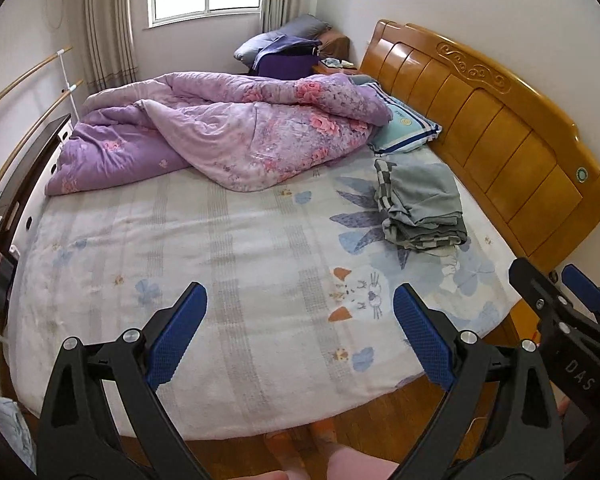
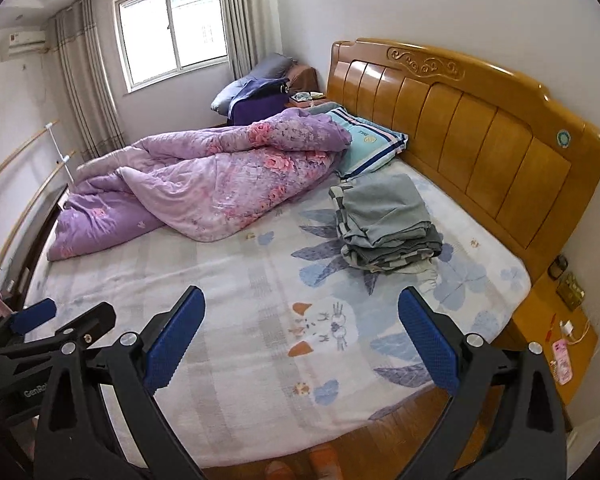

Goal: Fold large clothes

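Left tool (image 1: 300, 336) and right tool (image 2: 302, 338) are hovering side by side over the bed's near edge, jaws spread wide, gripping nothing. Below them, orange slippers (image 2: 320, 458) are showing on the wood floor. The bed sheet (image 1: 204, 280), printed with leaves and a cat, is lying bare across the near half. The folded grey clothes (image 2: 388, 224) are sitting stacked near the headboard (image 2: 460, 120) edge. Beyond, a purple floral quilt (image 1: 228, 136) is lying rumpled along the far side, just beside a blue pillow (image 2: 368, 144).

Grey clothes (image 1: 420, 204) (checked trim) lie folded near headboard.
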